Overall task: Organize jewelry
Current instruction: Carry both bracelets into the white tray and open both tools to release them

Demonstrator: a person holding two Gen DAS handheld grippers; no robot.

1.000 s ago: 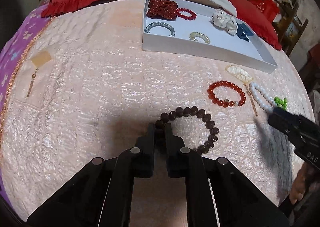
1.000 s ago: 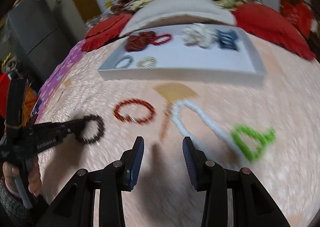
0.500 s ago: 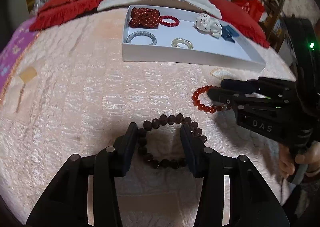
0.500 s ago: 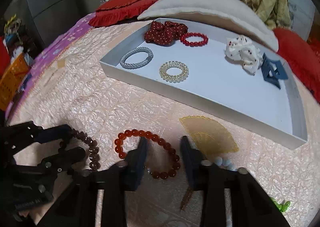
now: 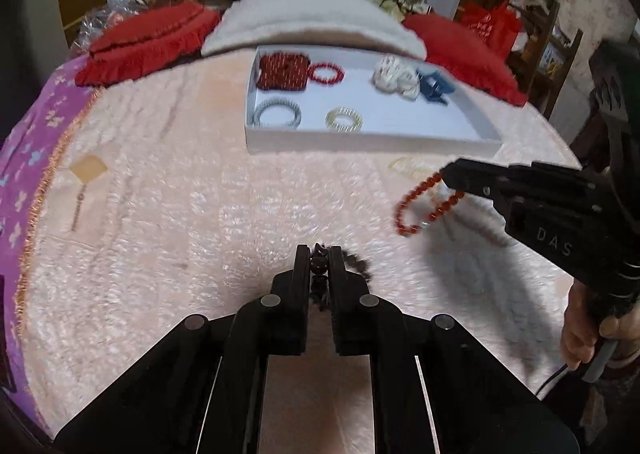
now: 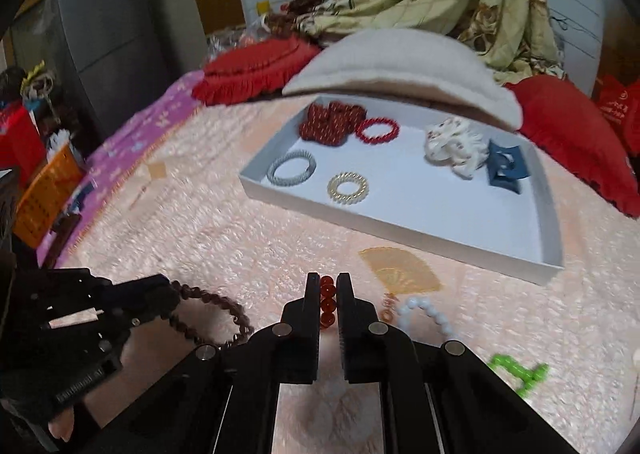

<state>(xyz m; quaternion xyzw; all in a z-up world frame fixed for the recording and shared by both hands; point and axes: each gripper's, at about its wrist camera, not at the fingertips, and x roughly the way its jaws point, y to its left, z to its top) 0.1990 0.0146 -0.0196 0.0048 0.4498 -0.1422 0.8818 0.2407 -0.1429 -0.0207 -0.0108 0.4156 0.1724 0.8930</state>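
Observation:
My left gripper (image 5: 319,254) is shut on the dark brown bead bracelet (image 5: 356,263), which also shows in the right wrist view (image 6: 216,304) hanging from it. My right gripper (image 6: 328,282) is shut on the orange-red bead bracelet (image 6: 327,302); in the left wrist view this bracelet (image 5: 416,210) dangles from the right gripper (image 5: 450,176) just above the bedspread. The white tray (image 6: 548,214) lies beyond both, holding a red scrunchie (image 6: 330,122), a red bracelet (image 6: 378,130), a grey coil tie (image 6: 291,168), a gold coil tie (image 6: 347,189), a white scrunchie (image 6: 456,148) and a blue clip (image 6: 505,170).
On the pink bedspread near my right gripper lie a gold fan pendant (image 6: 400,270), a white bead necklace (image 6: 428,314) and a green bead piece (image 6: 518,370). A tan earring card (image 5: 87,170) lies far left. Red cushions (image 5: 148,40) and a white pillow (image 5: 312,20) sit behind the tray.
Both grippers have closed: the left on the brown bracelet, the right on the orange-red bracelet. Both bracelets are lifted off the bedspread.

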